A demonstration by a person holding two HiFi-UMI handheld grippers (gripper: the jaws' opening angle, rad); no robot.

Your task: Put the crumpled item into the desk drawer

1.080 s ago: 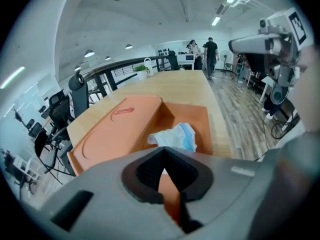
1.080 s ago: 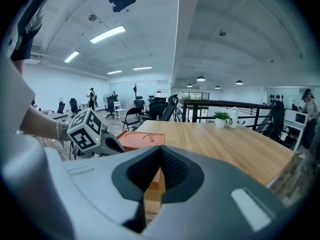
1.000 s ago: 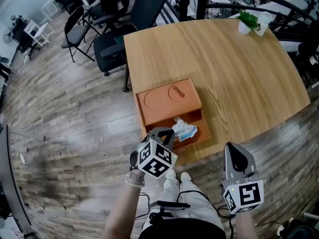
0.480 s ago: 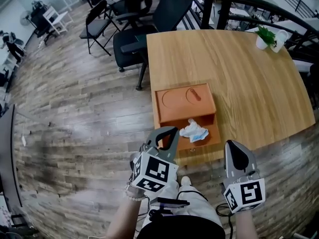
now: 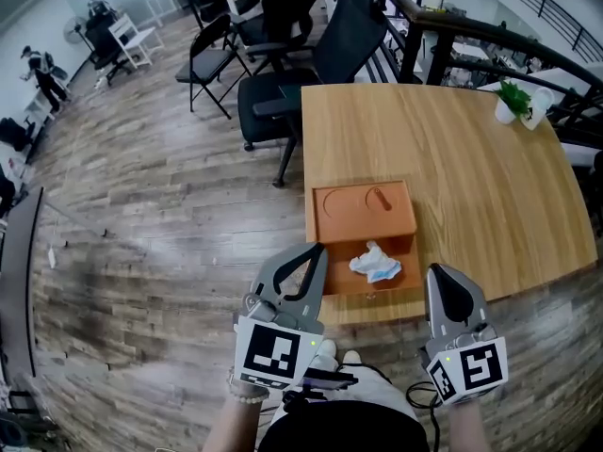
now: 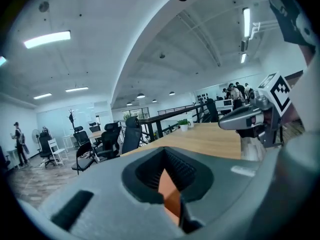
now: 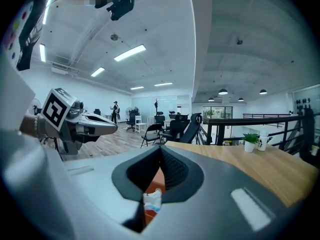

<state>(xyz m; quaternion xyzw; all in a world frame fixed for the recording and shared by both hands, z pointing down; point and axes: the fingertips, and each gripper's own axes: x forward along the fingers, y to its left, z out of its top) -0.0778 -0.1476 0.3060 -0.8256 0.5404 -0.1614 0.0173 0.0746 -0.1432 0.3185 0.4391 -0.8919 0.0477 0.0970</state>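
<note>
There were two grippers, and both had their jaws pressed shut on nothing. The left gripper (image 5: 316, 250) (image 6: 162, 151) hung just off the near edge of the surface (image 5: 471, 177), by the drawer's left corner. The right gripper (image 5: 443, 273) (image 7: 160, 149) was held nearer the person, apart from the surface. Neither touched the one wad (image 5: 375, 263) (image 7: 152, 200), a white crumple with pale blue showing in its folds. It lay loose in the single drawer (image 5: 369, 287), a little right of centre. The drawer stood pulled out toward the person from one orange box (image 5: 363, 210). At the far right corner stood one potted plant (image 5: 512, 100) with one white cup (image 5: 539, 106) beside it.
</note>
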